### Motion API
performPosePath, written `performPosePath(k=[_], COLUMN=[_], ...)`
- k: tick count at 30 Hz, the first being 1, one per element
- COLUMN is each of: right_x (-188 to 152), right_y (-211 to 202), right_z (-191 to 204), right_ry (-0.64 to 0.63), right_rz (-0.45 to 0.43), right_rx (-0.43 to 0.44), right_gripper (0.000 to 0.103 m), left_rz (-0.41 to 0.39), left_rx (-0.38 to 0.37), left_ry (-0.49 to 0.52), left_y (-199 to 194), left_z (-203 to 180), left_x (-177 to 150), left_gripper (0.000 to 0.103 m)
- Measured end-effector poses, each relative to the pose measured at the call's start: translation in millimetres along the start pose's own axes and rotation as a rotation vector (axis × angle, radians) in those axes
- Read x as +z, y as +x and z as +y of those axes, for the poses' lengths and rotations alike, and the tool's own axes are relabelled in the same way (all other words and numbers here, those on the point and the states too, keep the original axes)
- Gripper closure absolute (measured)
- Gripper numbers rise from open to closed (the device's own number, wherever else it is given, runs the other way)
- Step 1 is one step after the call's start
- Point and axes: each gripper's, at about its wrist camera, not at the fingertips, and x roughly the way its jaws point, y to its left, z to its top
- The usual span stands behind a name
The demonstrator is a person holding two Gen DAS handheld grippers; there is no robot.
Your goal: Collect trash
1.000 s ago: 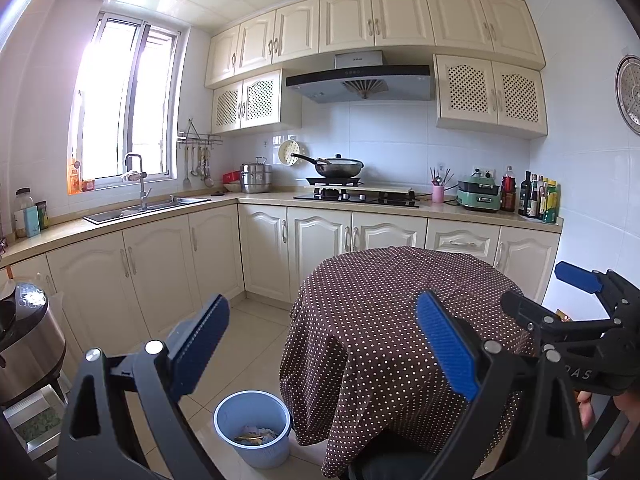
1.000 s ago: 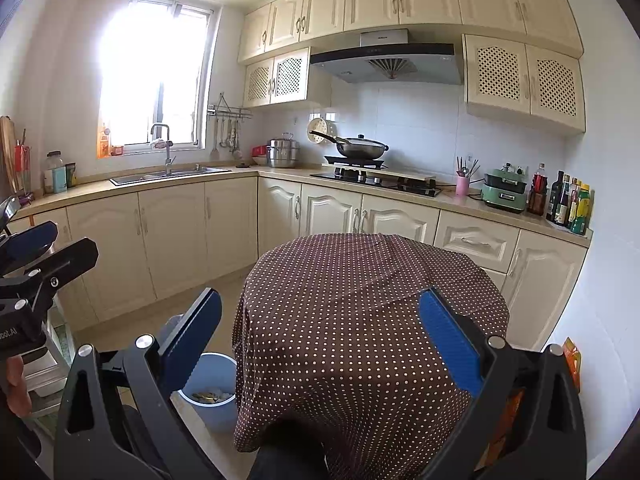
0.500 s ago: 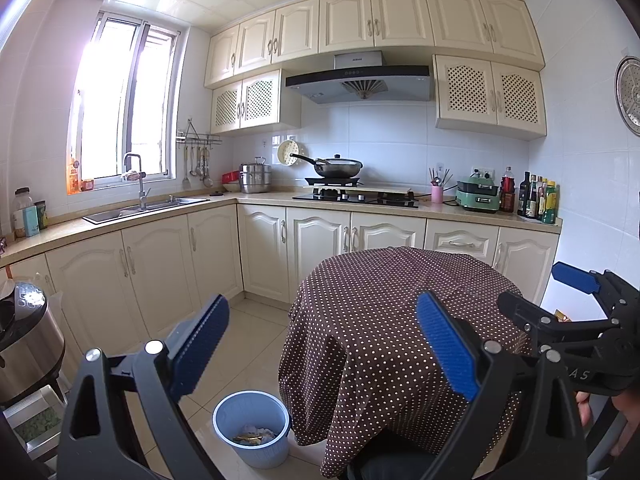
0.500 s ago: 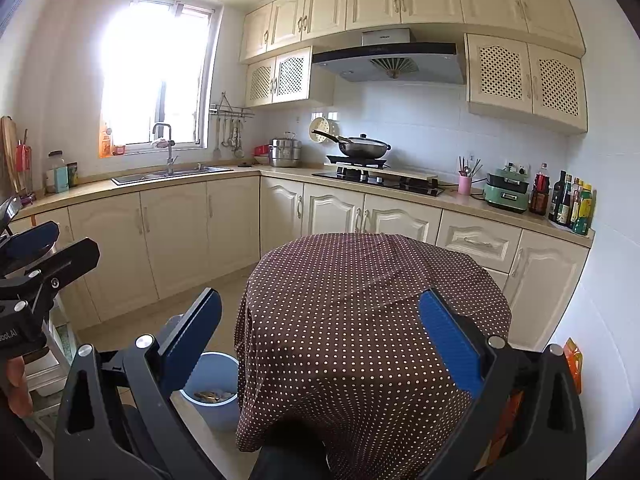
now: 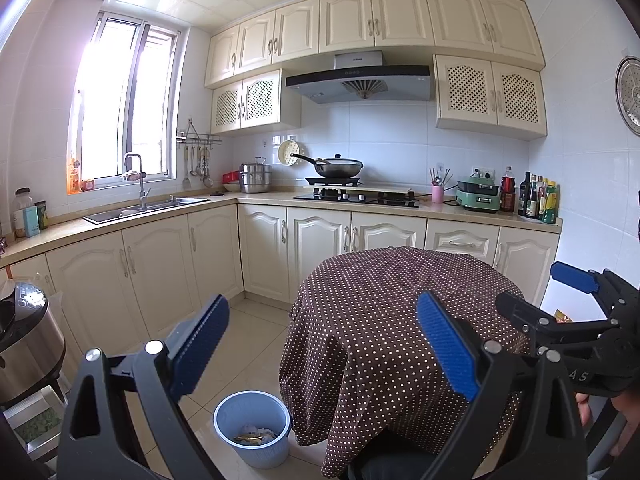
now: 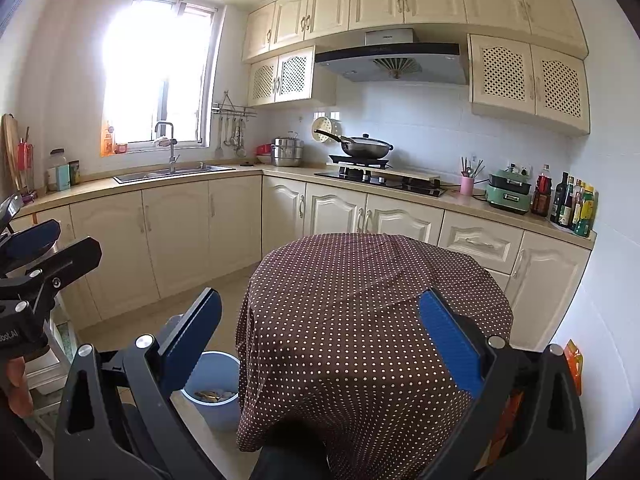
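- Left gripper (image 5: pixel 320 344): nearest item, jaws spread wide, blue pads bare, nothing between them; raised above the near edge of the table.
- Right gripper (image 6: pixel 318 340): likewise spread and empty, held level with its partner (each shows at the margin of the other's view).
- Table (image 5: pixel 400 320): round, draped in a brown dotted cloth, directly ahead of both tools. No litter shows on its top, so a search is likely the step in hand; sweep the views low and to the sides before committing either tool.
- Bin (image 5: pixel 253 428): blue, on the floor tiles, just beside the near-left skirt of the cloth; scraps of trash (image 5: pixel 252 436) already lie in its bottom. This is the destination, so keep it in sight and approach from above its open mouth.
- Orange packet (image 6: pixel 573 364): low at the right, against the wall, partly hidden behind the right tool; possibly a piece to collect, though too little shows to be sure. The right tool is the closer choice.
- Counter (image 5: pixel 440 208): far side, carrying hob, pan and bottles; household goods by the look, best left alone.
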Motion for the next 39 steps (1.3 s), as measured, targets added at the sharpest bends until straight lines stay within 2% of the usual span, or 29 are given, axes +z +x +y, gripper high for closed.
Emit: performPosePath(k=[39], right_x=[-3.7], right_y=[3.7], right_z=[-5.0], right_ry=[0.007], right_rz=[0.014], right_rx=[0.014], right_gripper=[0.007], left_rz=[0.017], left_rx=[0.005], left_ry=[0.000], left_y=[3.8], left_z=[-2.9], left_x=[0.0], left_gripper=[0.010])
